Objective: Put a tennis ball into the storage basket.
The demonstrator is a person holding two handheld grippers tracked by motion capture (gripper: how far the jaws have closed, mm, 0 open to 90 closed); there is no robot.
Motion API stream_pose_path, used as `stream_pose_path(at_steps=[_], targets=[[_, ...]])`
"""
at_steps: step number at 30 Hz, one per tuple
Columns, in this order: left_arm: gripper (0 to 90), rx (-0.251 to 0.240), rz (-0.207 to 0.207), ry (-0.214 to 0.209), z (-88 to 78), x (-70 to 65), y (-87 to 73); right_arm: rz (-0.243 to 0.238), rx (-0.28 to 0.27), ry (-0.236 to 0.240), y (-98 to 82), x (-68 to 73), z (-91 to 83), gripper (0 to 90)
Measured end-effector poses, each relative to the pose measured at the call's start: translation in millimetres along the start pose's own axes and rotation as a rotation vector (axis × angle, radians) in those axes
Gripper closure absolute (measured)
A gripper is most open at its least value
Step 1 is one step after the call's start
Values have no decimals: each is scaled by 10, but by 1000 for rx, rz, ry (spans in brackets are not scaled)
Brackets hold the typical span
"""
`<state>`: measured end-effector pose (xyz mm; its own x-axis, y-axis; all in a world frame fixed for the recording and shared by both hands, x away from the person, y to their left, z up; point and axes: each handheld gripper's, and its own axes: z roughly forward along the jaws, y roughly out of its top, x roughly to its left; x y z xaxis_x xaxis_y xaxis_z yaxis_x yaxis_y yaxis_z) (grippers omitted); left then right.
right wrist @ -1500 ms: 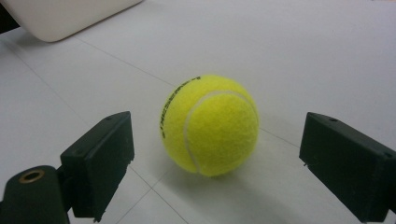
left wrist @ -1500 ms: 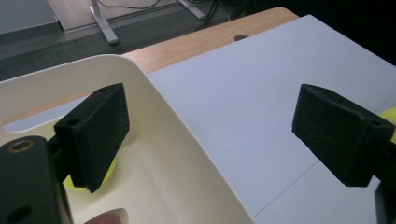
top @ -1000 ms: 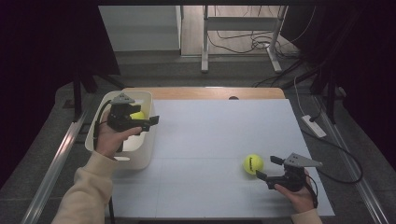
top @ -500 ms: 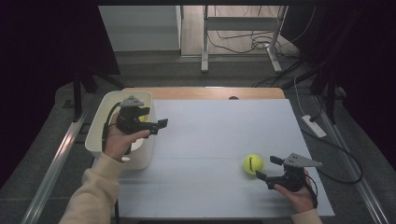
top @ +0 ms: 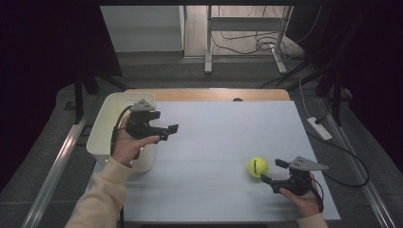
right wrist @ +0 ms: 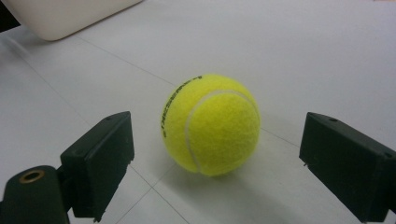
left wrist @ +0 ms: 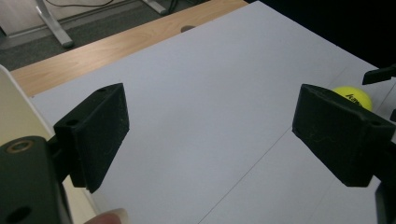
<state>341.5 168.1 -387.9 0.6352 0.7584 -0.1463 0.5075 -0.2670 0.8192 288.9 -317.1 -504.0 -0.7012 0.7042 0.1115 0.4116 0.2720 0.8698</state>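
A yellow tennis ball [top: 257, 166] lies on the white table at the front right. My right gripper [top: 272, 171] rests just behind it, open, its jaws pointing at the ball without touching it. In the right gripper view the ball [right wrist: 211, 125] sits between and slightly beyond the two black jaws of that gripper [right wrist: 219, 144], with a gap on each side. My left gripper [top: 168, 132] hovers open and empty at the right rim of the white bin [top: 107, 123], pointing right across the table. The left gripper view shows the open left gripper [left wrist: 210, 126] over bare table, with the ball [left wrist: 355, 95] far off.
The white bin stands at the table's left edge, and its corner shows in the left gripper view as a pale bin wall [left wrist: 18, 107]. A wooden strip [top: 209, 94] runs along the table's far edge. Cables and desk legs lie on the floor beyond.
My left gripper has moved right, from above the bin's inside out past its right rim over the table. The right gripper and the ball have stayed in place.
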Motion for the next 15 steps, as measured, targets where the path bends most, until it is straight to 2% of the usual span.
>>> stream_pose_path(at_steps=[11, 15], targets=[[118, 8, 32, -33, 62, -157, -7, -3, -3, 1, 12, 0, 3, 99], [118, 19, 46, -51, 135, -221, -19, -3, -5, -1, 15, 0, 3, 99]])
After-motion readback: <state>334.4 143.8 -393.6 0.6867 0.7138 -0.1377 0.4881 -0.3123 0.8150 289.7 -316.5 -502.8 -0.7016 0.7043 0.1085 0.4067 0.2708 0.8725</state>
